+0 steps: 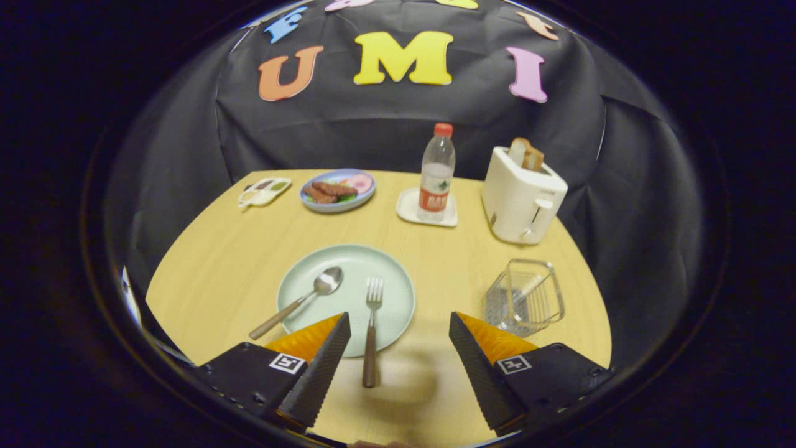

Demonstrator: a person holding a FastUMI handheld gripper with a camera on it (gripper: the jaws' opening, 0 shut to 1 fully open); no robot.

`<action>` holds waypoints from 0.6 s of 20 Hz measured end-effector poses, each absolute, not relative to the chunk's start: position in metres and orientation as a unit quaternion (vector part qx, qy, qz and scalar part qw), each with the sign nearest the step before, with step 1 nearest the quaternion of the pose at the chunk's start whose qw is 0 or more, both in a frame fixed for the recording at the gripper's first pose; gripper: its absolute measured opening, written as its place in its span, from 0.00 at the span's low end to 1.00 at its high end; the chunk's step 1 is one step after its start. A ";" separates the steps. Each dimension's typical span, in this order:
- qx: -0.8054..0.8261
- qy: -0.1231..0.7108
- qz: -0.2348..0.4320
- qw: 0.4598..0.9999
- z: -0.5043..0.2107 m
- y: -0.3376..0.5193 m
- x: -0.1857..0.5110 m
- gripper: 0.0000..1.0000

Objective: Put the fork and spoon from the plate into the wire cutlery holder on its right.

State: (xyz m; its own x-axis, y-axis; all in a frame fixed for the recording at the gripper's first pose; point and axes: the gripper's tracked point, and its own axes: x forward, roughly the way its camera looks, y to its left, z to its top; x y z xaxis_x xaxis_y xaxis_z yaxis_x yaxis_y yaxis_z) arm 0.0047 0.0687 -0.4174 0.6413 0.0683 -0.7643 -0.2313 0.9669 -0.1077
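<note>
The gripper (400, 323) hung wide open and empty above the table (205, 274), the fork (372, 323) lying between its fingers, tines on the pale green plate (385, 274) and handle over the rim. One spoon (305, 298) lay beside it on the plate. The wire holder (525, 297) stood to the right, seemingly empty. Neither piece appeared lifted; the next move looked like lowering to pinch the fork's handle.

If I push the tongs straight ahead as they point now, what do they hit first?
Probably the fork: its handle lies between the open tongs, nearer the left finger, over the rim of the green plate. Height above the table is unclear.
</note>
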 end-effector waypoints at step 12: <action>-0.122 0.556 0.068 0.819 -0.485 0.077 -0.038 0.60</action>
State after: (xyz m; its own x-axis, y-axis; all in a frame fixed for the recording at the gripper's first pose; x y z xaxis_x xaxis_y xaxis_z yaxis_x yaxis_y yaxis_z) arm -0.0377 0.0769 -0.4849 0.3717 -0.0251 -0.9280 -0.2474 0.9608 -0.1250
